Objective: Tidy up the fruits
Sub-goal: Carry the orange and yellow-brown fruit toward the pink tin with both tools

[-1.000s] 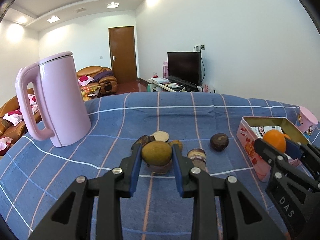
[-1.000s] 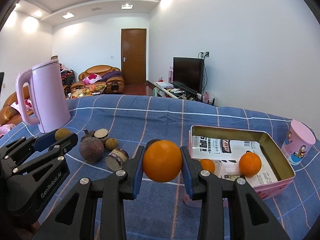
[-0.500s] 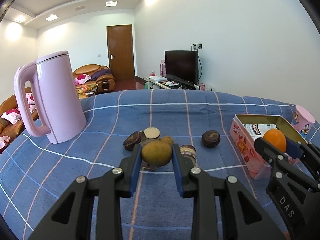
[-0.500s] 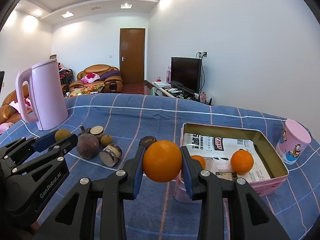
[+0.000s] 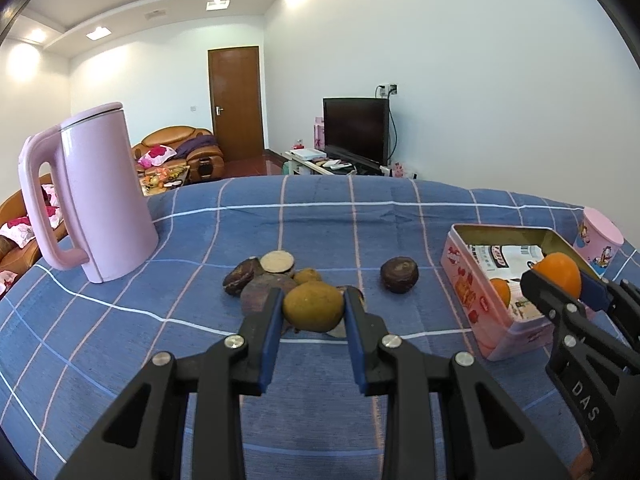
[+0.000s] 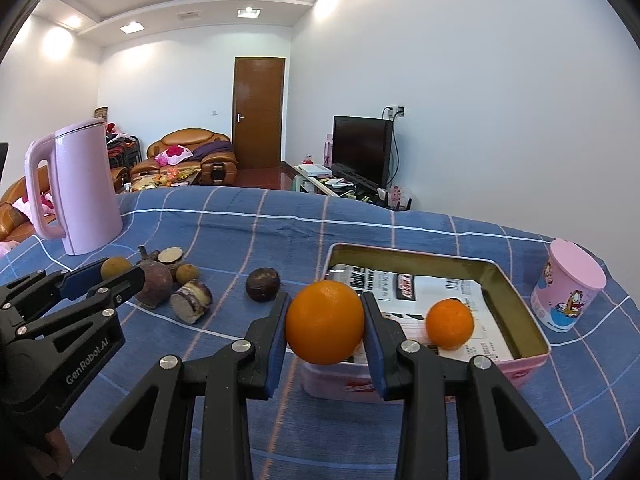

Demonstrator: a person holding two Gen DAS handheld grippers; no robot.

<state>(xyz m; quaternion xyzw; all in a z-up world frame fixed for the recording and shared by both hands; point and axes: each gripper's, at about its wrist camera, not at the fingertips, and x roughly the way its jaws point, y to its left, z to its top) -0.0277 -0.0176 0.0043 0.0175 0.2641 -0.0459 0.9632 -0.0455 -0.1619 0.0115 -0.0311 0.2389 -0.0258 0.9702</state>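
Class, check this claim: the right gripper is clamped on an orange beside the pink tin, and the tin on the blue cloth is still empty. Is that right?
Not quite. The right gripper does clamp an orange by the pink tin on the blue cloth, but the tin is not empty: the right wrist view shows a smaller orange lying in it.

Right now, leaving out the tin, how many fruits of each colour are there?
Round orange fruit: 1
Round yellow-brown fruits: 2
Dark purple-brown fruits and cut pieces: 5
Total: 8
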